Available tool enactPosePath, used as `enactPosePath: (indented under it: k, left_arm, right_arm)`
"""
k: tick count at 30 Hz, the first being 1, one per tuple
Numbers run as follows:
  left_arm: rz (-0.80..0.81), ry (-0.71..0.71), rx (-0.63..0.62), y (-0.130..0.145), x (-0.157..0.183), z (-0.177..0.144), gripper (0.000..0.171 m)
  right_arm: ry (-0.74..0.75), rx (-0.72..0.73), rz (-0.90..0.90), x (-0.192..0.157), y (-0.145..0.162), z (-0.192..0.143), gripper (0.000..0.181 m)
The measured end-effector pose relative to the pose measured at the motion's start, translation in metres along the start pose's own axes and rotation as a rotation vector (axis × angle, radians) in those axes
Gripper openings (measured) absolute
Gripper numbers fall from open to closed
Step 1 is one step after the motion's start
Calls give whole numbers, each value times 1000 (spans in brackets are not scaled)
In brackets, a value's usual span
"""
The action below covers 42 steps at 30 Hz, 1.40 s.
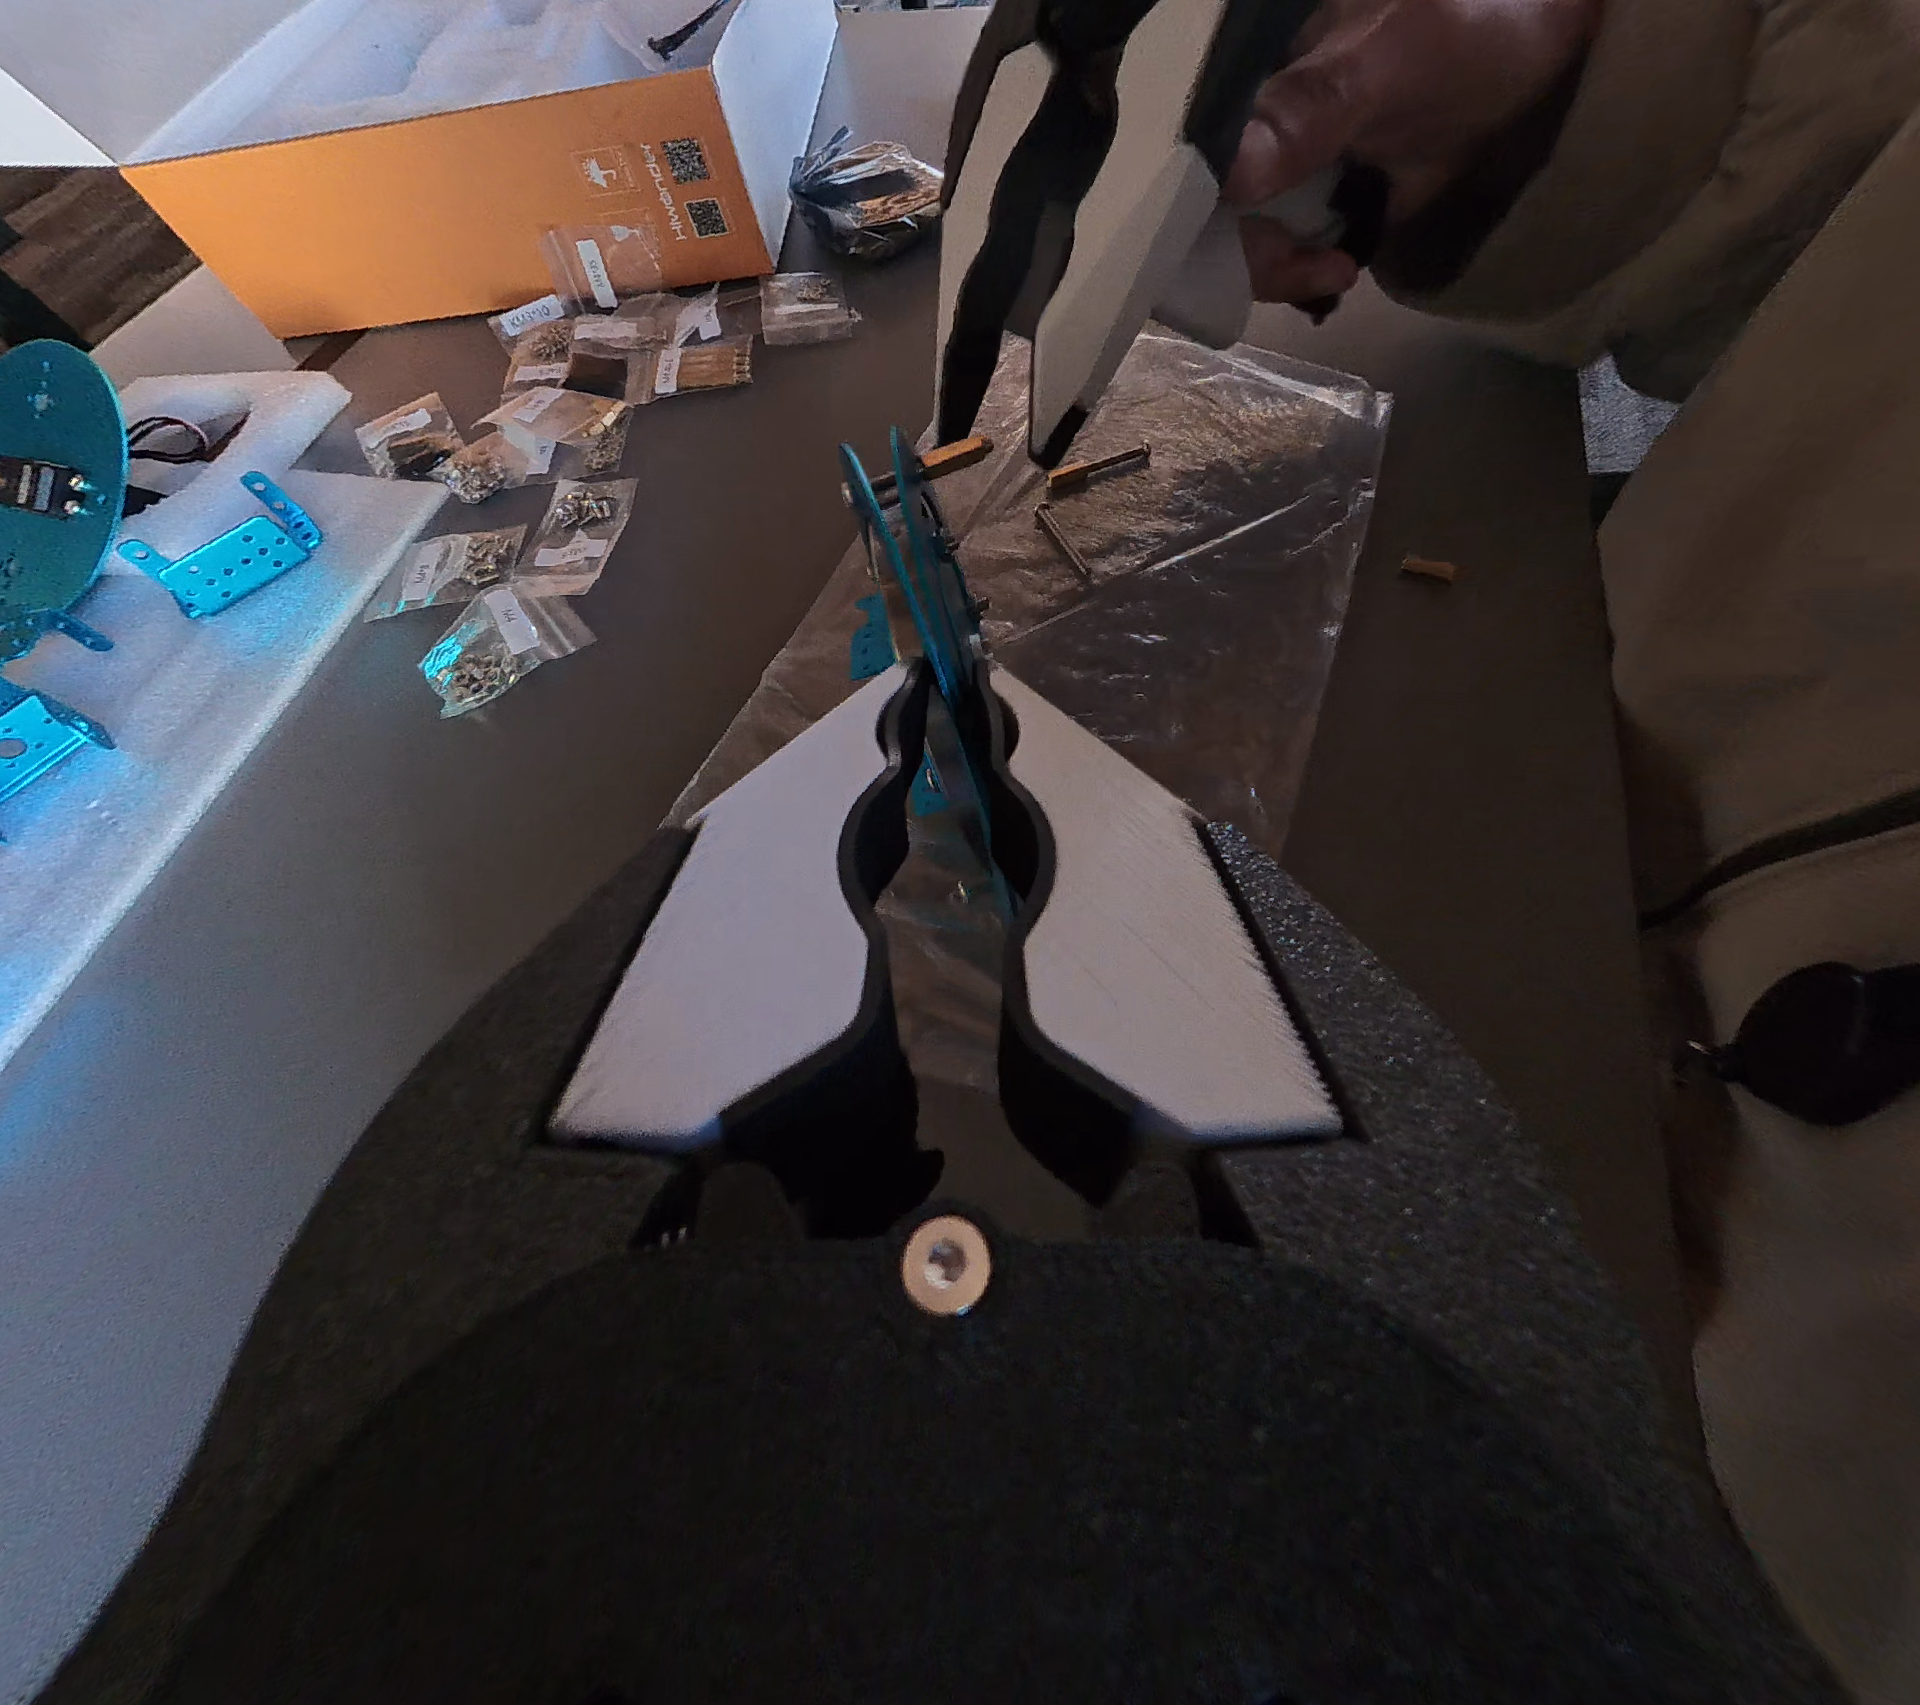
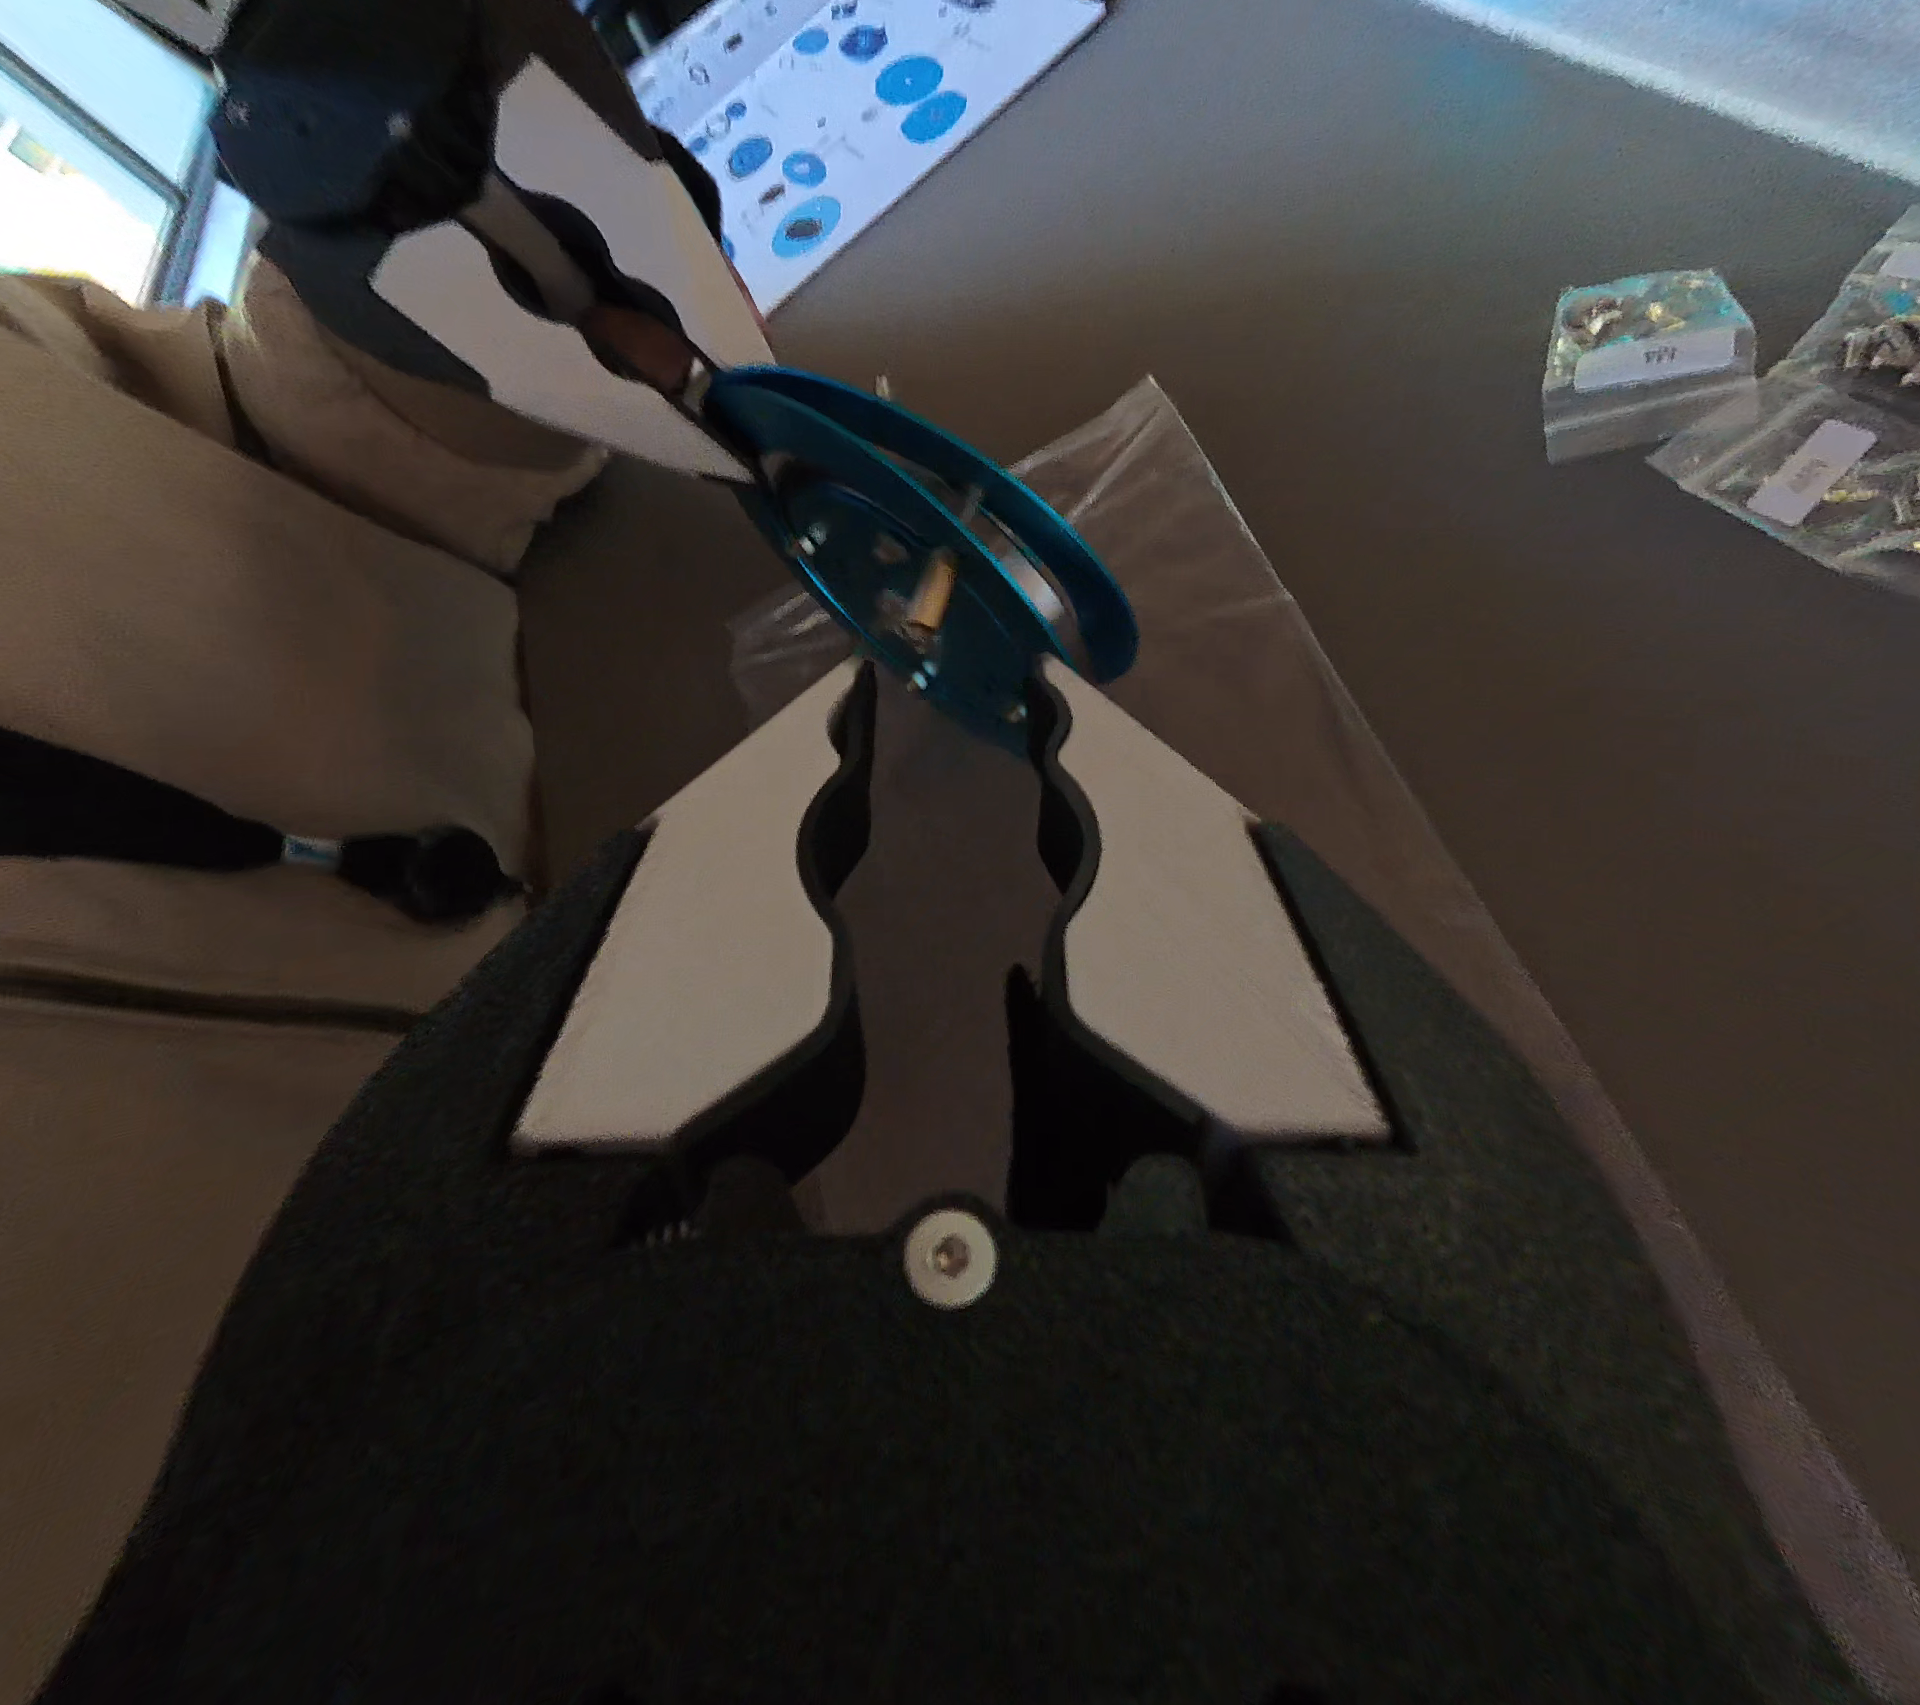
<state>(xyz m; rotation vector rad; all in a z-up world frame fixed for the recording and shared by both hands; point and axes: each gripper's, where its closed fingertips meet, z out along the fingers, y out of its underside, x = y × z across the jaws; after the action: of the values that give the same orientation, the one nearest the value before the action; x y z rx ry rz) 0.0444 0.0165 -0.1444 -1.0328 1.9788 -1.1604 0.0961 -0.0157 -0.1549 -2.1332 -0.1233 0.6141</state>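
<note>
The left gripper [image 1: 951,687] is clamped on the rim of a blue disc assembly [image 1: 916,543], holding it edge-up above a clear plastic bag [image 1: 1226,533] that lies crinkled on the matte grey-brown table [image 1: 644,720]. The assembly is two thin round plates of anodised blue metal, set apart by spacers, with one brass standoff [image 2: 928,613] already standing out from the inner plate's face.

The right gripper [image 2: 956,691] is spread open and grips nothing. Its tips sit at the lower edge of the plates (whether one finger touches the rim I cannot tell). A person's hand [image 1: 1382,128] in a beige sleeve works its handle.

Three more slim brass-and-steel standoffs [image 1: 1099,466] lie loose on the bag, and a short brass one [image 1: 1425,566] sits on the table apart from them.

Farther out are small zip bags of hardware [image 1: 540,450], blue perforated brackets [image 1: 223,559] on white foam, an open orange-and-white box [image 1: 468,221] and a printed sheet [image 2: 862,97].
</note>
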Motion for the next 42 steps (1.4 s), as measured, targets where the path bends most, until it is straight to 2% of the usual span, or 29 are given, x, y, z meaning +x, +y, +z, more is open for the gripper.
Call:
enactPosePath:
  k: [3,5,9,14,20,22,25,27,29,34,37,42]
  left_arm:
    - [-35,3,8,1,5,-3,8]
    - [-69,22,31,-1,12,-4,11]
    - [-114,89,63,-6,37,-3,14]
    - [-89,136,49,-5,56,-5,20]
    - [-254,183,119,-15,14,-18,32]
    - [-292,266,104,-15,7,-19,32]
    - [-401,450,206,-36,-3,-37,29]
    - [-460,455,219,-40,-21,-39,28]
    - [-408,419,142,-27,-24,-28,29]
    - [-263,474,-30,3,13,-7,29]
    - [-240,484,-4,-6,18,-8,22]
    - [-41,407,-112,-8,22,-7,19]
  right_arm:
    - [48,87,26,-11,-11,4,24]
    - [134,80,17,-6,-9,9,27]
    - [262,100,-94,-3,-13,11,14]
    - [291,64,-232,-14,-13,14,6]
    - [212,76,-295,-30,-14,17,3]
    - [211,89,-342,-30,-14,18,4]
    - [196,94,-364,-30,-14,18,3]
    - [167,103,-376,-32,-14,18,4]
    - [116,116,-417,-40,-13,19,4]
    - [43,169,-504,-52,-15,25,5]
    - [-23,181,-521,-58,-14,26,4]
    - [-64,132,-519,-61,-12,27,4]
